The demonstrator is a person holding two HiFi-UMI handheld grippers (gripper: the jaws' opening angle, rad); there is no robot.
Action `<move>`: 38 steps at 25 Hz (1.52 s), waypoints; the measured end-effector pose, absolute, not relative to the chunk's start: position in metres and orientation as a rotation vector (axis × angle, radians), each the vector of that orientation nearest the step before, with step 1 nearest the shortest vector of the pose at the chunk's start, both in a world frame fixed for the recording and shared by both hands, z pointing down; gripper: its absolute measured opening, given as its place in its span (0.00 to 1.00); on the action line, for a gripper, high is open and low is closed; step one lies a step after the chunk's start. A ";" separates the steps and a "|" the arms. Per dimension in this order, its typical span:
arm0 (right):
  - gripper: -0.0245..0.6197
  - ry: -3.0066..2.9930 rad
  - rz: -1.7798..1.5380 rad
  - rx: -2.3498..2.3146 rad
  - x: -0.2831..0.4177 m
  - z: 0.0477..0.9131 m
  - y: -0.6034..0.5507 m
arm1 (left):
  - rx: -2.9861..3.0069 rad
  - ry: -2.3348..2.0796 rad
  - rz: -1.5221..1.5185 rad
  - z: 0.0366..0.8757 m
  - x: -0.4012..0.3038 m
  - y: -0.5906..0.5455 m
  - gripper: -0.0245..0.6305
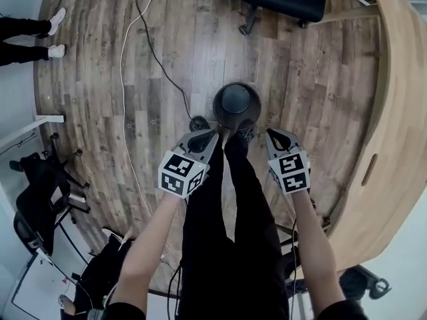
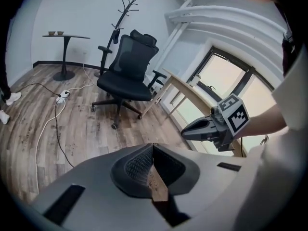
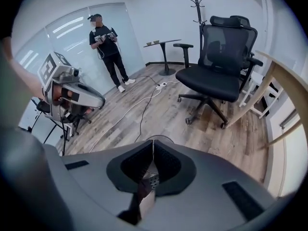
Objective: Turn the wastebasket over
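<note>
Wood-plank office flooring carries the black wastebasket (image 1: 237, 105), which stands just beyond both tools. The left gripper (image 1: 202, 139) and right gripper (image 1: 277, 137) hang near it, jaws pressed together on nothing. It looks upright, though that is hard to confirm, so grasping and flipping both remain.

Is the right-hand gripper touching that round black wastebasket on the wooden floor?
Apart. The head view shows a strip of wooden floor between the tip of the shut right gripper and the round black wastebasket.

Floor (image 1: 87, 79) — matt, grained wood planks; wastebasket (image 1: 237, 105) — perhaps perforated metal.
</note>
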State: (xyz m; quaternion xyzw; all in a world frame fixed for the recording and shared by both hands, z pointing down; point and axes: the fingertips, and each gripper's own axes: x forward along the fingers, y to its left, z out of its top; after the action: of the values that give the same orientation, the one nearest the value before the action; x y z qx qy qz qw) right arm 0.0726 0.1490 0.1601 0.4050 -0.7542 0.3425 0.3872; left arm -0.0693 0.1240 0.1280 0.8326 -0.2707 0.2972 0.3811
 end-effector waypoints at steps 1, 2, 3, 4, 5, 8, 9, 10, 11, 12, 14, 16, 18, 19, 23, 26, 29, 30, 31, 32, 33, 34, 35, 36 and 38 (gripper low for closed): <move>0.09 -1.910 0.878 1.025 0.074 0.173 0.148 | 2.115 -0.690 0.765 0.143 -0.070 0.122 0.06; 0.09 -1.900 0.884 1.018 0.075 0.185 0.147 | 2.102 -0.691 0.772 0.158 -0.071 0.120 0.06; 0.09 -1.891 0.890 1.014 0.076 0.197 0.144 | 2.088 -0.691 0.780 0.175 -0.071 0.117 0.06; 0.09 -1.881 0.897 1.014 0.078 0.209 0.141 | 2.075 -0.689 0.790 0.192 -0.071 0.115 0.06; 0.09 -1.870 0.904 1.015 0.079 0.222 0.139 | 2.064 -0.683 0.803 0.208 -0.072 0.115 0.06; 0.09 -1.834 0.921 1.012 0.085 0.262 0.137 | 2.055 -0.646 0.862 0.254 -0.071 0.119 0.07; 0.09 -1.823 0.930 1.009 0.086 0.274 0.137 | 2.058 -0.633 0.883 0.268 -0.071 0.121 0.07; 0.09 -1.812 0.937 1.006 0.087 0.287 0.137 | 2.059 -0.621 0.901 0.281 -0.070 0.122 0.07; 0.09 -1.800 0.939 1.003 0.089 0.300 0.138 | 2.058 -0.608 0.914 0.294 -0.071 0.123 0.07; 0.09 -1.788 0.940 0.999 0.092 0.313 0.140 | 2.053 -0.596 0.924 0.306 -0.071 0.124 0.07; 0.09 -1.772 0.958 0.994 0.094 0.339 0.144 | 2.040 -0.575 0.944 0.329 -0.074 0.125 0.07; 0.09 -1.760 0.980 0.998 0.096 0.363 0.144 | 2.035 -0.556 0.970 0.352 -0.076 0.121 0.07; 0.09 -1.742 0.984 1.007 0.100 0.385 0.144 | 2.036 -0.544 0.993 0.372 -0.078 0.115 0.13; 0.09 -1.730 0.990 1.012 0.103 0.395 0.145 | 2.033 -0.540 1.001 0.381 -0.079 0.114 0.20; 0.28 -1.662 1.077 1.041 0.114 0.437 0.148 | 2.021 -0.543 1.034 0.421 -0.080 0.100 0.29; 0.35 -1.608 1.139 1.047 0.120 0.463 0.157 | 2.007 -0.541 1.086 0.448 -0.081 0.095 0.31; 0.34 -1.605 1.183 1.052 0.118 0.481 0.160 | 1.999 -0.516 1.133 0.470 -0.081 0.092 0.31; 0.34 -1.612 1.205 1.058 0.116 0.486 0.160 | 1.996 -0.506 1.144 0.475 -0.081 0.092 0.31; 0.32 -1.617 1.225 1.067 0.115 0.489 0.160 | 1.995 -0.496 1.156 0.479 -0.081 0.092 0.30; 0.31 -1.620 1.241 1.076 0.114 0.492 0.159 | 1.996 -0.488 1.168 0.483 -0.080 0.091 0.29; 0.30 -1.622 1.251 1.084 0.113 0.495 0.158 | 1.998 -0.480 1.179 0.486 -0.080 0.090 0.28; 0.28 -1.622 1.258 1.090 0.112 0.496 0.157 | 1.999 -0.475 1.188 0.489 -0.080 0.090 0.27; 0.26 -1.622 1.262 1.094 0.112 0.498 0.158 | 1.997 -0.472 1.195 0.491 -0.081 0.090 0.25; 0.23 -1.623 1.261 1.095 0.111 0.498 0.158 | 1.992 -0.472 1.201 0.493 -0.082 0.091 0.23; 0.17 -1.628 1.245 1.091 0.111 0.499 0.158 | 1.987 -0.477 1.213 0.495 -0.082 0.092 0.18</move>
State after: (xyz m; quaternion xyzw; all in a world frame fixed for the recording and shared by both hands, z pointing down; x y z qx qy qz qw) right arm 0.1108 0.1580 0.4992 0.4308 -0.6432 0.4917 0.3987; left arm -0.0824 0.0920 0.4953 0.7757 -0.1862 0.4736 0.3733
